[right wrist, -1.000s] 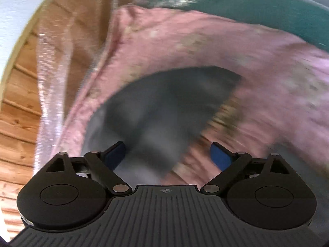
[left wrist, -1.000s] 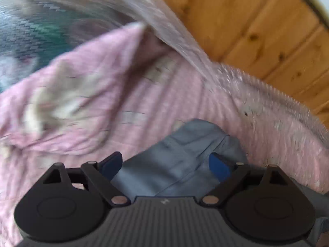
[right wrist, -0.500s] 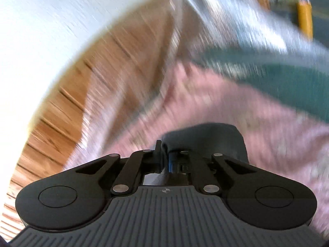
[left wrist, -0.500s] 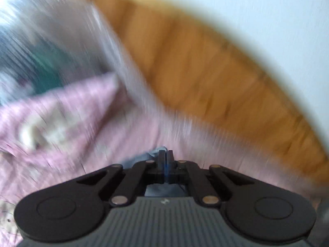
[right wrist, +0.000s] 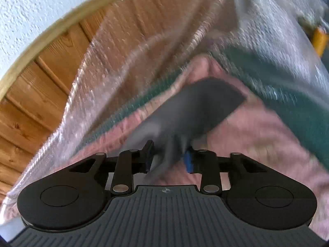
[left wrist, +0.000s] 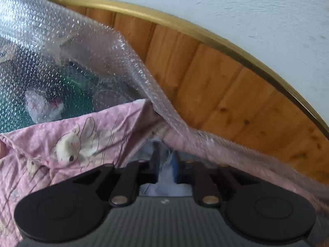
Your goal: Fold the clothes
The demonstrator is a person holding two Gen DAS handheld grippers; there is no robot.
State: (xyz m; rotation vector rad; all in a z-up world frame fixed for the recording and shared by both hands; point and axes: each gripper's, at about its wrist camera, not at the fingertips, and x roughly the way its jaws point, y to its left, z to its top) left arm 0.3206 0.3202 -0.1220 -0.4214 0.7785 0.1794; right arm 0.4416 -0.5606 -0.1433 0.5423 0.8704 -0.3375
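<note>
A grey-blue garment (left wrist: 164,177) is pinched between the blue pads of my left gripper (left wrist: 165,162), which is shut on its fabric and held up above a pink bunny-print sheet (left wrist: 78,144). In the right wrist view the same garment (right wrist: 191,111) looks dark grey and blurred; it hangs forward from my right gripper (right wrist: 169,158), which is shut on its near edge. Most of the garment is hidden behind the gripper bodies.
Bubble wrap (left wrist: 78,47) drapes over a green patterned cover (left wrist: 61,86) and along the bed edge; it also shows in the right wrist view (right wrist: 127,61). A wooden panelled wall (left wrist: 216,82) with a white wall (left wrist: 246,10) above stands close behind. A yellow object (right wrist: 319,39) sits far right.
Both grippers closed on the garment and lifted it off the pink sheet. Both views tilted up toward the wooden wall.
</note>
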